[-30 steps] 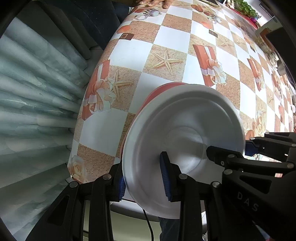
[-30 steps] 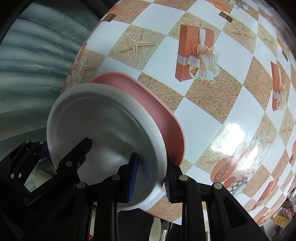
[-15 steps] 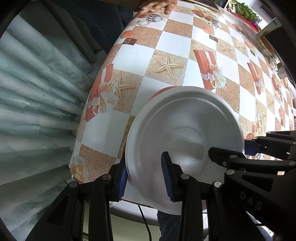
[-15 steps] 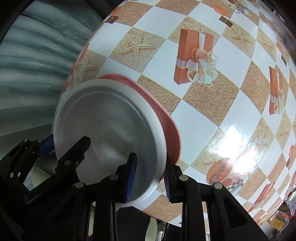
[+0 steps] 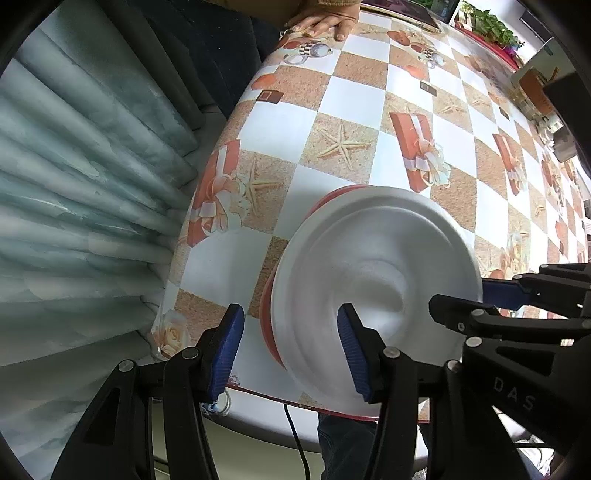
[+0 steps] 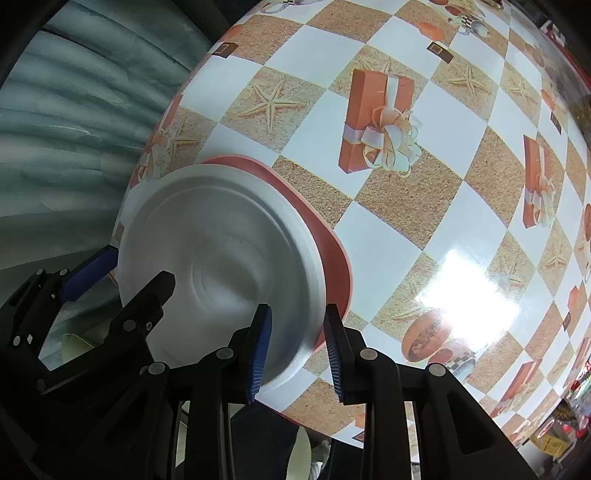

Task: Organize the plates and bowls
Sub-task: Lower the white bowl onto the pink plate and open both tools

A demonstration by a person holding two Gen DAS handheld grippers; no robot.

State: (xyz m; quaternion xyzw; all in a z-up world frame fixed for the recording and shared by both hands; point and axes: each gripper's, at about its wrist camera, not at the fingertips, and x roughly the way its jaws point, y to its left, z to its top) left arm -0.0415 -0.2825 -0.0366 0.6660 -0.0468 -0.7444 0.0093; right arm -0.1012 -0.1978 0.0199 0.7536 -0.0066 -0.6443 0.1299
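A white foam plate (image 5: 376, 273) lies upside down on a red plate (image 5: 267, 325) near the table's front edge. It also shows in the right wrist view (image 6: 221, 266) with the red plate (image 6: 332, 258) under it. My left gripper (image 5: 291, 350) is open, its jaws spread wide around the plates' near left rim without clamping. My right gripper (image 6: 295, 347) is open too, its blue pads (image 6: 334, 343) on either side of the white plate's right rim with gaps showing.
The checkered tablecloth (image 5: 354, 99) with gift and starfish prints covers the table. A person's hand (image 5: 325, 22) rests at the far edge. A teal curtain (image 5: 74, 184) hangs left of the table. Boxes (image 5: 532, 92) stand at the far right.
Both grippers have opened and let go of the white plate. The plate has come down to rest on the red plate, and the cameras have drawn back a little.
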